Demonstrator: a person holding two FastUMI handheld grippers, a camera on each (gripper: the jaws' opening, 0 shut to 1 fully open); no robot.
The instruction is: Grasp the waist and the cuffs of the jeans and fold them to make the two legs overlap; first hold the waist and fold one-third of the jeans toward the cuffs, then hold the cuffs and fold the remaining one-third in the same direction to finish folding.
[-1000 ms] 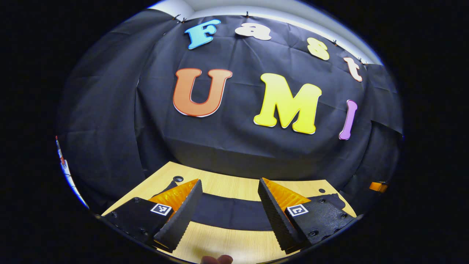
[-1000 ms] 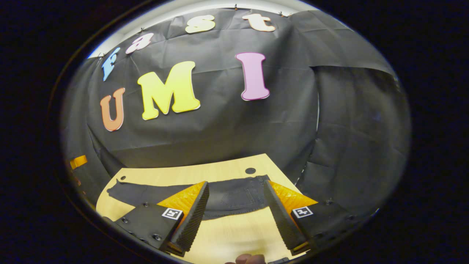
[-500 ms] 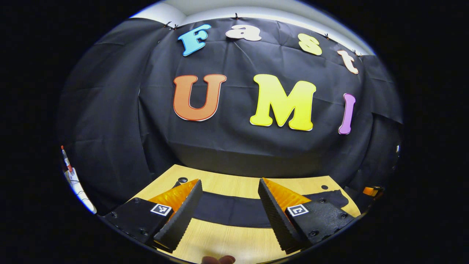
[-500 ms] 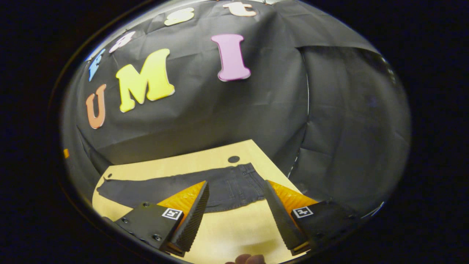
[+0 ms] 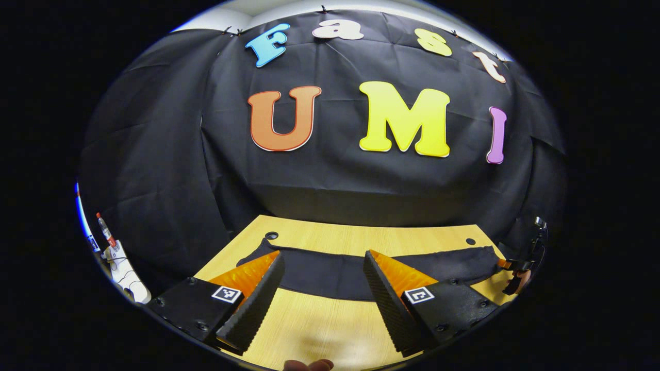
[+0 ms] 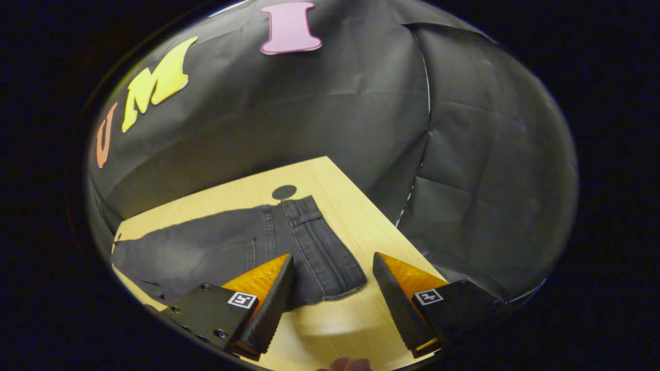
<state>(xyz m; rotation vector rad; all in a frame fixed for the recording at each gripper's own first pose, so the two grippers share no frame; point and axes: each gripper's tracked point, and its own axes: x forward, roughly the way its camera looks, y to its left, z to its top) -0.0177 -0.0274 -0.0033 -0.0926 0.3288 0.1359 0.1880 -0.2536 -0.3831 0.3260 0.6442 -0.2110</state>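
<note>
Dark grey jeans [image 5: 330, 273] lie flat in a long band across the wooden table [image 5: 319, 330], cuffs at the left and waist at the right in the left gripper view. My left gripper [image 5: 323, 255] is open, hovering over the near edge of the leg part. In the right gripper view the waist end of the jeans [image 6: 314, 247], with its seams and belt loops, lies close. My right gripper [image 6: 332, 256] is open over the near waist corner, its left finger above the cloth and its right finger above bare table [image 6: 361, 216].
The table has small round holes [image 5: 271, 235] [image 5: 470, 241] [image 6: 284, 191] near its far corners. Its right edge [image 6: 392, 226] drops off beside the waist. A white object with a red tip [image 5: 116, 252] stands off the table at the left. Black cloth walls the booth.
Both grippers have tipped down and come closer to the table. The right one has moved in on the waist, which looms much larger. The jeans have not moved.
</note>
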